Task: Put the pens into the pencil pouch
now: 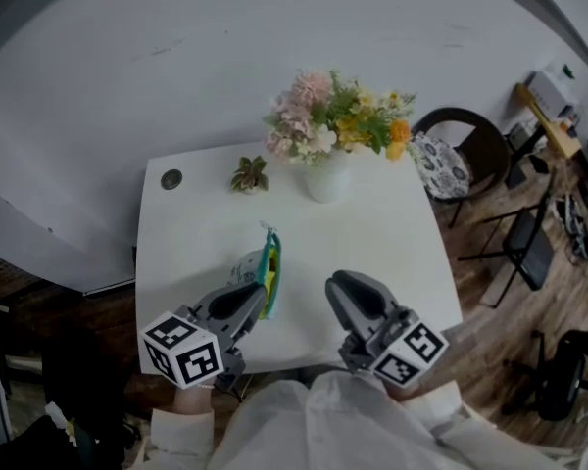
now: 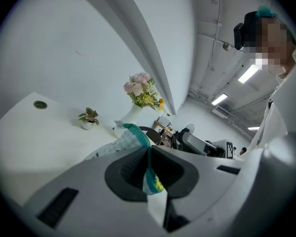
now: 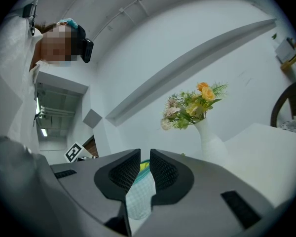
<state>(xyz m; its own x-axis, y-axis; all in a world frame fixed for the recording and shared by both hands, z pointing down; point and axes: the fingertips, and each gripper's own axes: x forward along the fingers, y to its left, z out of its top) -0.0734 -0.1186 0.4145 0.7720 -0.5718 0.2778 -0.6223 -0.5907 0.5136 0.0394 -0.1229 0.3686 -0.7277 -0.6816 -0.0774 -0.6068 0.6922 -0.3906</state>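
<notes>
One edge of the pouch (image 1: 260,267) is being pinched in my left gripper (image 2: 149,154) to steady it, while my right gripper (image 3: 144,157), narrow and empty, is hovering just right of it.

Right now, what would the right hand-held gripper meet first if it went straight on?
Probably the pencil pouch held by the left hand-held gripper: it shows straight ahead in the right gripper view. Depth is unclear.
</notes>
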